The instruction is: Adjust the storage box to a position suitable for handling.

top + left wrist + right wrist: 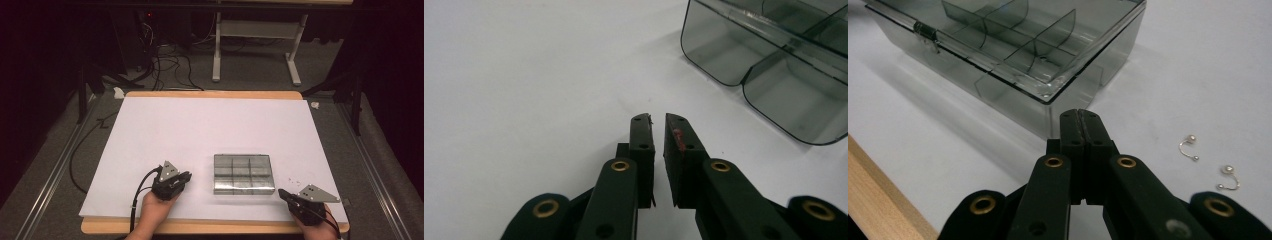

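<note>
A smoky clear compartment box (244, 173) lies on the white sheet (200, 130), its lid down and a small latch (925, 32) on one long side. Two small silver hook earrings with pearl ends (1188, 146) (1229, 176) lie on the sheet to the right of the box. My left gripper (185, 176) rests left of the box; in the left gripper view it (658, 119) shows a narrow gap with nothing inside, and the box corner (774, 60) is ahead to the right. My right gripper (1083, 114) is shut and empty, its tips close to the box's near corner (1048, 107).
The sheet covers a wooden table whose front edge (215, 227) runs just below both hands. Beyond the table's far edge are floor cables (170, 65) and a white desk frame (255, 45). A metal rail (55, 165) runs along the left.
</note>
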